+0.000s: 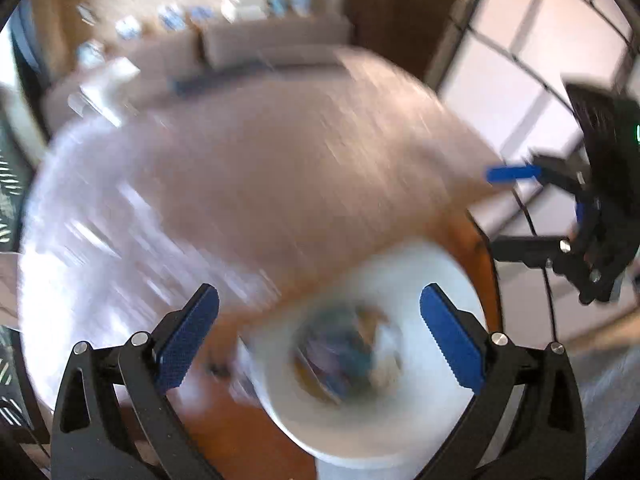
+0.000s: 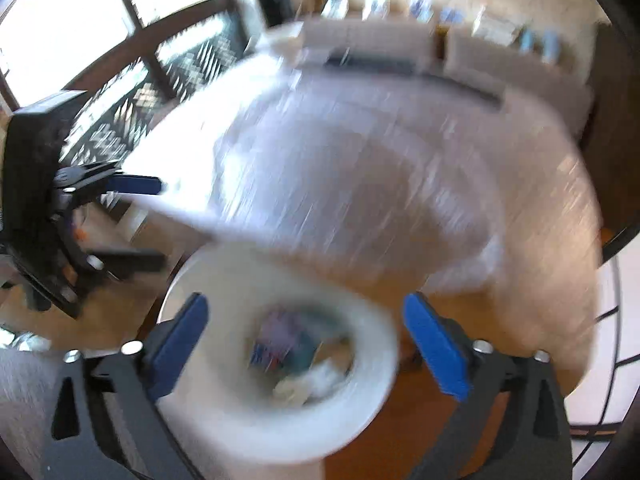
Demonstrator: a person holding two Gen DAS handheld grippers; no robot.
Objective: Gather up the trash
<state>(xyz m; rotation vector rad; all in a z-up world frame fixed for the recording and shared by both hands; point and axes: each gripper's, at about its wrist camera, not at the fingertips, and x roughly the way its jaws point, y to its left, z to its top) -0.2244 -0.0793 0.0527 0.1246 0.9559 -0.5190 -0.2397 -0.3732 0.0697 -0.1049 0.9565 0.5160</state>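
Both views are smeared by motion. A round white trash bin [image 1: 432,280] stands on the wooden floor beside a low table, with mixed colourful trash [image 1: 344,356] inside it. My left gripper [image 1: 320,336] hangs open above the bin, with nothing between its blue pads. In the right wrist view the same bin [image 2: 224,280] lies below, holding wrappers and crumpled paper [image 2: 300,360]. My right gripper [image 2: 308,344] is open and empty over its mouth. Each view catches the other gripper at its edge: the right one [image 1: 516,208] and the left one [image 2: 152,220], both spread wide.
A pale round table top [image 1: 280,168] fills the middle, glaring white on one side [image 2: 320,152]. Behind it stands a beige sofa [image 1: 272,44] and a shelf of small blue and white items [image 2: 440,12]. Windows [image 2: 60,20] and a patterned rug [image 2: 120,112] lie to the side.
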